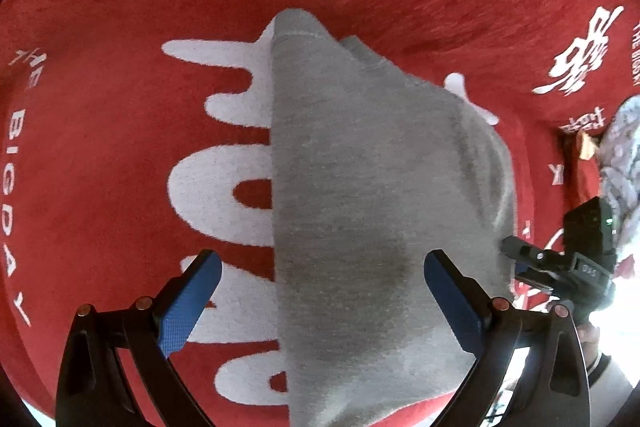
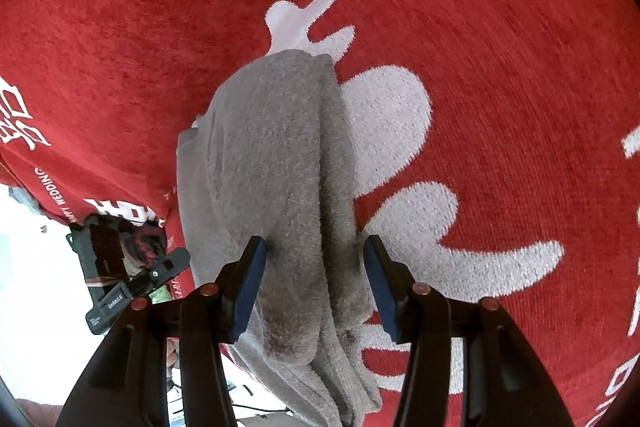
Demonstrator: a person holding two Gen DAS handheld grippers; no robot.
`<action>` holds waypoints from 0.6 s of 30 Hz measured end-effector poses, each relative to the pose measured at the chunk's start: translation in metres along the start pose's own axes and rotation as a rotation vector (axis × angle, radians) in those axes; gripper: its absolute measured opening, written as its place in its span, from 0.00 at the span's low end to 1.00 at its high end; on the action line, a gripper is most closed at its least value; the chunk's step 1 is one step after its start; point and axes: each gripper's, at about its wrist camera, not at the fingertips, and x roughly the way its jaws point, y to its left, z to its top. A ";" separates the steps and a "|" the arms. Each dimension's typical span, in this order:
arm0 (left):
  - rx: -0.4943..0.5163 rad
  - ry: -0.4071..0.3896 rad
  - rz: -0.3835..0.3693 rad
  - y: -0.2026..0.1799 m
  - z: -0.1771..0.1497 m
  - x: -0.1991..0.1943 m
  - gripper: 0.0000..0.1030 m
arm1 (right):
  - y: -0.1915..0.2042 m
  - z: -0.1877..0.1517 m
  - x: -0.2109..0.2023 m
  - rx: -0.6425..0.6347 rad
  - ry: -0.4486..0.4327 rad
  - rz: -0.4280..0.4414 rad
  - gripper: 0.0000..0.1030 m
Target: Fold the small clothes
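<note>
A: From the left wrist, what lies below?

B: A grey knit garment, folded lengthwise, on a red cloth with white lettering that covers the worktop. Its long left edge runs straight, so I judge it has been laid out for the next fold. The left gripper hangs above its near end, jaws spread wide: one blue pad is over the red cloth, the other over the grey fabric. They grip nothing. At the right edge the right gripper shows beside the garment.

A: And from the right wrist?

B: The same grey knit garment, here showing its stacked layers with a crease down the middle. The right gripper straddles the thick near part, jaws about half open, a pad on either side. The left pad sits close against the fabric; I cannot tell if it presses. To my eye it is placed to pinch the layers together.
</note>
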 end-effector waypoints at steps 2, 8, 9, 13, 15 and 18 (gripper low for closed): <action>0.004 0.002 -0.030 0.000 0.001 0.000 0.99 | -0.002 0.000 0.000 0.000 0.014 0.038 0.60; 0.042 0.057 -0.049 -0.001 0.002 0.019 0.98 | -0.018 0.001 -0.001 0.004 0.067 0.125 0.61; 0.045 0.065 -0.047 -0.002 0.002 0.022 0.98 | -0.020 0.001 -0.002 0.007 0.068 0.137 0.61; 0.054 0.078 -0.069 -0.008 0.001 0.033 0.99 | -0.021 0.006 0.000 -0.014 0.075 0.161 0.61; 0.057 0.082 -0.080 -0.014 0.001 0.037 0.98 | -0.018 0.008 0.003 -0.025 0.082 0.168 0.61; 0.077 0.086 -0.086 -0.024 0.002 0.043 0.99 | -0.011 0.013 0.010 -0.043 0.097 0.183 0.63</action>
